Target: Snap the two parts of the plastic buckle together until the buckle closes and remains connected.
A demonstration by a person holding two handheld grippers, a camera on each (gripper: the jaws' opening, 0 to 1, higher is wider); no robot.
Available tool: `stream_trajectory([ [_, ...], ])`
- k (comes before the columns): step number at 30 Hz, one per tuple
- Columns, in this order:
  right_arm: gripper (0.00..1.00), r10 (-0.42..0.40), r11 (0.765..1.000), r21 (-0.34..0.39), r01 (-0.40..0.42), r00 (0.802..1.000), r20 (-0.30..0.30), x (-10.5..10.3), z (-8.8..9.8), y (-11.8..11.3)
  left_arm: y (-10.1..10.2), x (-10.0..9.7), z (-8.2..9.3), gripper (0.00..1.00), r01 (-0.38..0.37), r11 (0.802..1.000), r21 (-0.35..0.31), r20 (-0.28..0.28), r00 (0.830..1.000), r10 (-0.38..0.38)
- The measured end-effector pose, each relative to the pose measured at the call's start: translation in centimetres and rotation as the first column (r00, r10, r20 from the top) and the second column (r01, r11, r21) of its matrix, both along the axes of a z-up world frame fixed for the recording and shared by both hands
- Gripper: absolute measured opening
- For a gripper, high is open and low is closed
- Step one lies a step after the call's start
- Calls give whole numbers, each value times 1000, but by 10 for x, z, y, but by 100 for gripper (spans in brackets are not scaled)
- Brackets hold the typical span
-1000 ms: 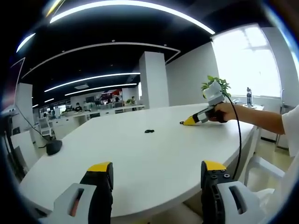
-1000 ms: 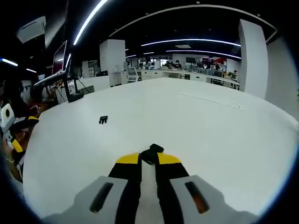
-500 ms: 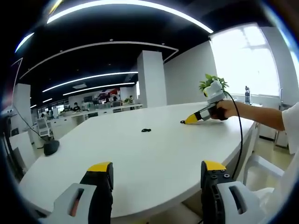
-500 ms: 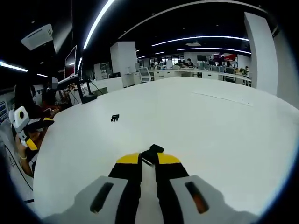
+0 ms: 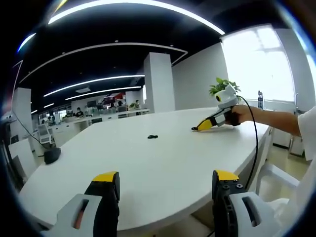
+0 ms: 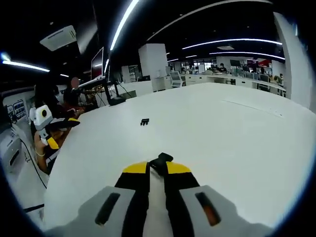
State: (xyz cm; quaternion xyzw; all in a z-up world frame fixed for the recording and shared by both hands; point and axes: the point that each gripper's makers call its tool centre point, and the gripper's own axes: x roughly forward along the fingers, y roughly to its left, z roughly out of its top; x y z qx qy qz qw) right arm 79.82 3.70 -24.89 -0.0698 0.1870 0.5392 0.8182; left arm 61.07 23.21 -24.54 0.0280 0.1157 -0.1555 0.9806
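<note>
In the right gripper view, the right gripper (image 6: 157, 169) has its yellow-tipped jaws pressed nearly together on a black buckle part (image 6: 159, 161), which pokes out just past the tips. No writing or brand can be read on the jaws or the part. Beyond the tips the white tabletop (image 6: 237, 143) spreads out, and the second buckle part (image 6: 144, 121), small and black, lies on it further ahead and slightly left, well apart from the held one, closer to the tabletop's left edge than its middle. Off that left edge the left gripper (image 6: 55, 132) shows, held in a person's hand (image 6: 43, 144) clear of the tabletop.

In the left gripper view, the left gripper (image 5: 167, 180) has its jaws spread wide with nothing between them, hanging near the tabletop's (image 5: 128, 163) near edge. The second buckle part (image 5: 152, 137) lies far ahead on the tabletop, roughly in line with the gap between the jaws. To the right, the right gripper (image 5: 202, 127) points its yellow tips down at the tabletop near its far right edge, held by a hand (image 5: 238, 115) with a black cable (image 5: 255, 148) trailing off the edge. A potted plant (image 5: 221, 87) stands behind it by the bright window. A dark round object (image 5: 51, 156) sits near the tabletop's left edge.
</note>
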Motion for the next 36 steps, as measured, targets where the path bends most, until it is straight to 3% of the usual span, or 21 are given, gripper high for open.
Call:
stream_trajectory([
  [9,11,138,990,-27,-138,990,-2,-13,0,2,-1,0,0,78,6,1000,-1,-1,1000,-6],
  [25,11,195,979,-57,-196,981,-14,-17,-4,3,1,1,-1,78,3,1000,-2,-4,1000,-3],
  [27,17,208,976,-78,-205,978,30,-17,-3,3,1,1,-1,78,2,1000,-2,-4,1000,-2],
  [32,34,214,975,-77,-209,975,55,-21,2,3,1,1,-2,78,3,1000,-1,-6,1000,-3],
  [36,56,138,985,-116,-129,988,74,-16,1,1,0,1,-2,77,4,1000,-1,-7,1000,-4],
])
